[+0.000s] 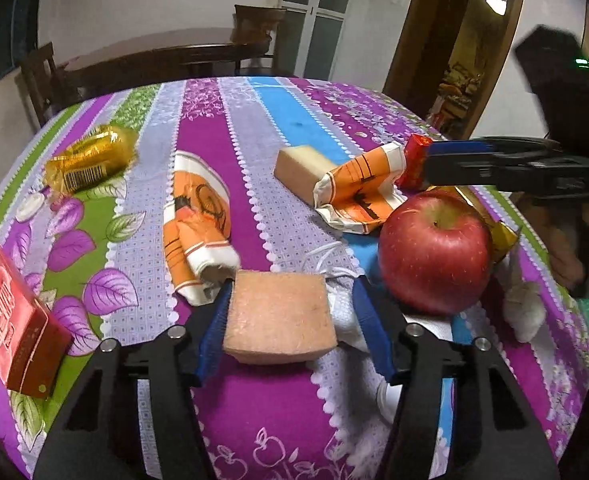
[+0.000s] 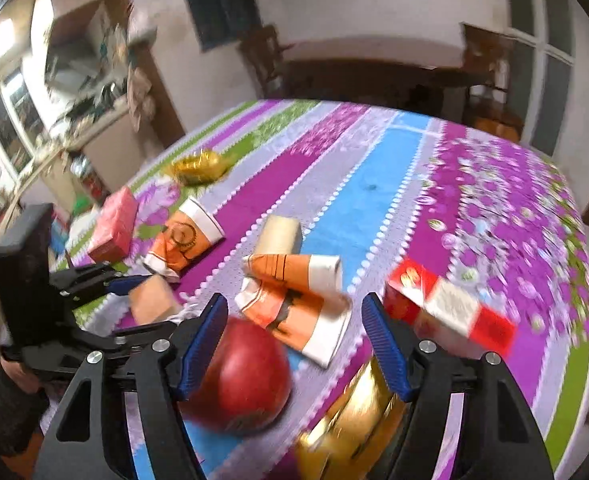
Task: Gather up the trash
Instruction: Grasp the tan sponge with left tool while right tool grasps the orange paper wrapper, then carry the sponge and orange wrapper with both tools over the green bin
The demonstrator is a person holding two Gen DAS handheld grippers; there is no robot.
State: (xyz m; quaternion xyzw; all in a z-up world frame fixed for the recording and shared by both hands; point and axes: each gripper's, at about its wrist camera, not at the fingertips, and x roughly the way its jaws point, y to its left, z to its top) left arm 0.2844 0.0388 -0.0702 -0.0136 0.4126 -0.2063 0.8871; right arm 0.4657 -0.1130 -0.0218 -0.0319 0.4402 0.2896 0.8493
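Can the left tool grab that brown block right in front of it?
Probably yes. The brown block already sits between the left tool's blue fingers, nothing covering it. One finger is at its side; the other stands off, and the apple lies just beyond.

The left tool (image 1: 290, 320) straddled a tan sponge block (image 1: 280, 316) on the bench (image 1: 234, 152), its left pad touching the block, the right pad apart. A red apple (image 1: 434, 252) sat just right of the block. Beyond the apple lay a crushed orange paper cup (image 1: 358, 190); the right tool (image 1: 428, 164) reached in above it, beside a red packet (image 1: 414, 160).
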